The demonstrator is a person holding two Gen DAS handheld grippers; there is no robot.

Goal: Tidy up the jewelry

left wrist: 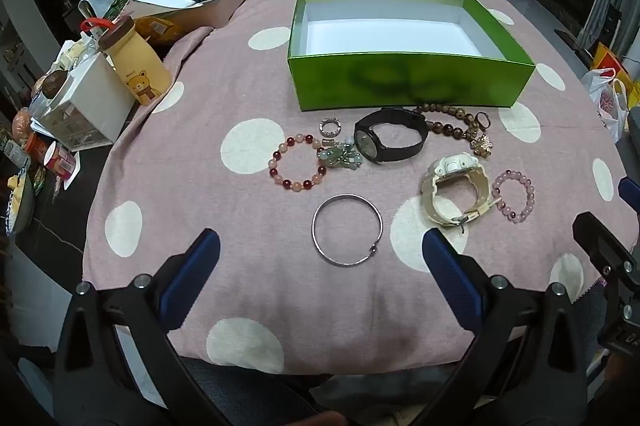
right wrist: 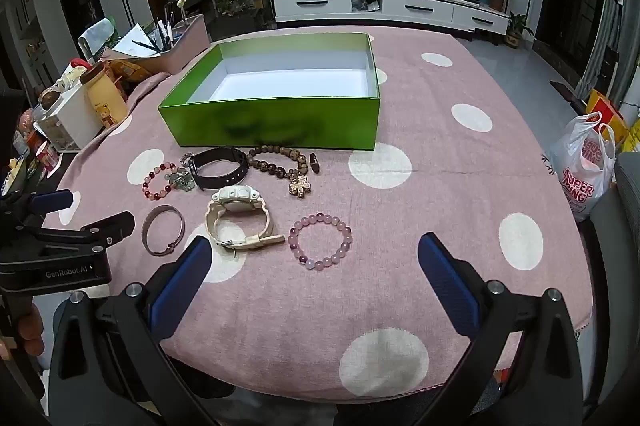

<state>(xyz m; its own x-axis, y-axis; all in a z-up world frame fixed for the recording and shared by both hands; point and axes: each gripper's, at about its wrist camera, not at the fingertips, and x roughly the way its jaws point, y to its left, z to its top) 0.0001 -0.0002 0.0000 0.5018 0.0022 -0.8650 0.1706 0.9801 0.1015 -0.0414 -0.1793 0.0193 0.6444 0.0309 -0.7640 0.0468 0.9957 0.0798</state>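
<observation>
The left gripper (left wrist: 320, 258) and the right gripper (right wrist: 316, 258) both tilt downward, side by side, with jaws spread wide and nothing between their blue pads (right wrist: 180, 282).

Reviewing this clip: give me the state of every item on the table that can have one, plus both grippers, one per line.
green box: open, no lid, nothing inside
black watch: strap fastened in a loop, on the cloth
white watch: strap buckled, on the cloth
silver bangle: flat on the cloth
pink bead bracelet: flat on the cloth
left gripper: open, holding nothing
right gripper: open, holding nothing
</observation>
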